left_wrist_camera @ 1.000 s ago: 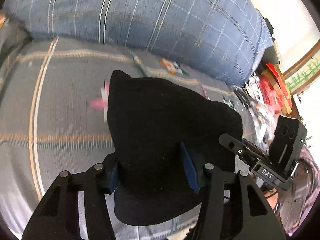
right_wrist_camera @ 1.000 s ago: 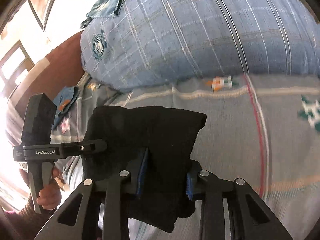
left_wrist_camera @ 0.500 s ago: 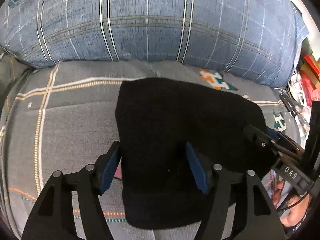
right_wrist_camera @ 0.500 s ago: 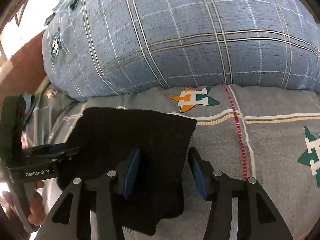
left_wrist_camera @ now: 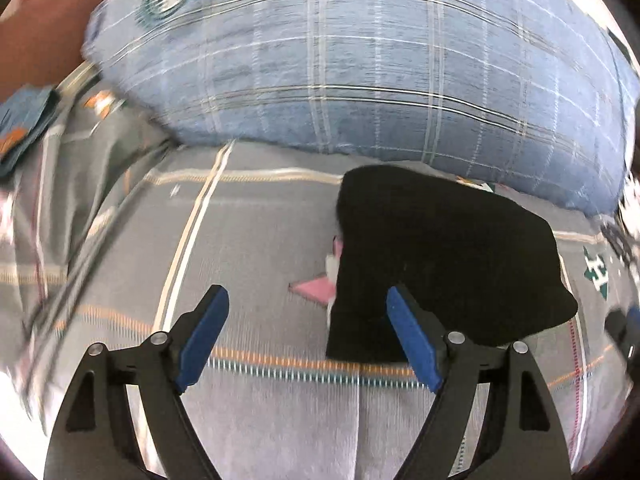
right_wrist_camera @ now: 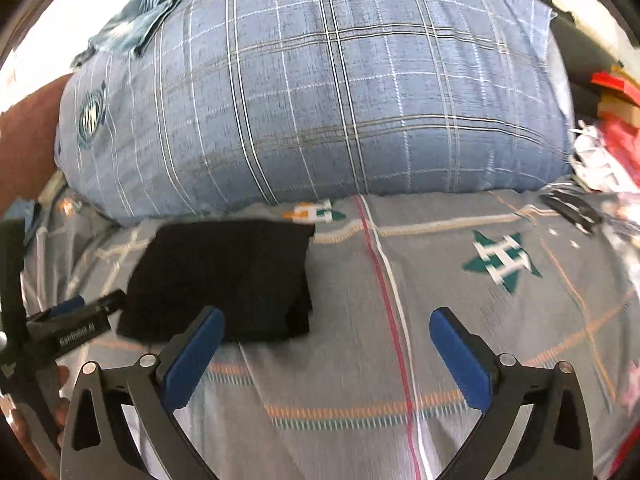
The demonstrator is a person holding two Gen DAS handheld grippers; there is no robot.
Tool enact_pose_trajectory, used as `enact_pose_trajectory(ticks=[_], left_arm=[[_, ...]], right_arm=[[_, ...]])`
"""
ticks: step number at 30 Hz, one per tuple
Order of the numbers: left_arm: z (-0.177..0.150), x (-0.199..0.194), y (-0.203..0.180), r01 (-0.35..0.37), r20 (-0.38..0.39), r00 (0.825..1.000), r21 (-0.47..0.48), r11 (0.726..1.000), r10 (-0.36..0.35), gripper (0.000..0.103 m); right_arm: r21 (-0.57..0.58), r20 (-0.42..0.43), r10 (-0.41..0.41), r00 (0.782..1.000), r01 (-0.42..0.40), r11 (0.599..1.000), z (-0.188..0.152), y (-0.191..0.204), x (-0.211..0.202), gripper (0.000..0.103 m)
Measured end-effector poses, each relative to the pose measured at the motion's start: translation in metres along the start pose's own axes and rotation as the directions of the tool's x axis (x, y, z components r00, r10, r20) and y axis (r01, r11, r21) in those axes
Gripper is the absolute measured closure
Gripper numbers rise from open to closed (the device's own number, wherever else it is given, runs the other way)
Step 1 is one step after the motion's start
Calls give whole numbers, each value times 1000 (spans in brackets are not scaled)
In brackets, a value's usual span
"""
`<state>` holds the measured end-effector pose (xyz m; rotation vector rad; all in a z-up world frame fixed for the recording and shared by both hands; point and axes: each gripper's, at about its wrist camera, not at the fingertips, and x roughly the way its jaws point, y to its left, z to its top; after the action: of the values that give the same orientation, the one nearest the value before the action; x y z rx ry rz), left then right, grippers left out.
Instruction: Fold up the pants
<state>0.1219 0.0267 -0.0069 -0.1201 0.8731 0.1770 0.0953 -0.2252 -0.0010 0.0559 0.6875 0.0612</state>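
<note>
The folded black knit pants (left_wrist_camera: 444, 268) are laid flat on the grey patterned bed sheet (left_wrist_camera: 256, 248), just below the big blue plaid pillow (left_wrist_camera: 360, 60), which is seen at 12 o'clock. The left gripper (left_wrist_camera: 308, 336) is released, jaws opening, w/ nothing pinched; pants are seen at approx. 2 o'clock. The right gripper (right_wrist_camera: 326, 356) is likewise released and opening; pants (right_wrist_camera: 224, 276) are seen at 10 o'clock.

Two wrist views, angled down over the bed
Left tongs (left_wrist_camera: 308, 328) have the pants (left_wrist_camera: 444, 264) close ahead-right; right tongs (right_wrist_camera: 326, 344) have them (right_wrist_camera: 224, 280) ahead-left; both face the pillow (right_wrist_camera: 316, 92) beyond
</note>
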Motion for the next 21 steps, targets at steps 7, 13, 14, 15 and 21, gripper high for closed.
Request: enact_pose_trajectory(ticks=[7,13,14,15,21], left_arm=[[-29,-22,-13,-32,6,999,48,998,31,21],[-49,-43,-26,-85,63,995,110,990,79,21],[-52,-46,-28,-89,69,994,116,989,81,21],[-54,-49,-29,-92,74,994,121,988,83,21],[-59,-63,-31,-23,52,999,96,995,18,21]], right_arm=[[-36,23,-108,994,109,993,-31,7,-32,0],[-82,41,-131,991,134,988,-45,10,-46,0],[-79,37,-121,992,123,989,-46,9,-47,0],[-74,32,-112,993,114,991,-47,7,-48,0],[-38,53,-90,995,92,995,-51,-4,-61,0]])
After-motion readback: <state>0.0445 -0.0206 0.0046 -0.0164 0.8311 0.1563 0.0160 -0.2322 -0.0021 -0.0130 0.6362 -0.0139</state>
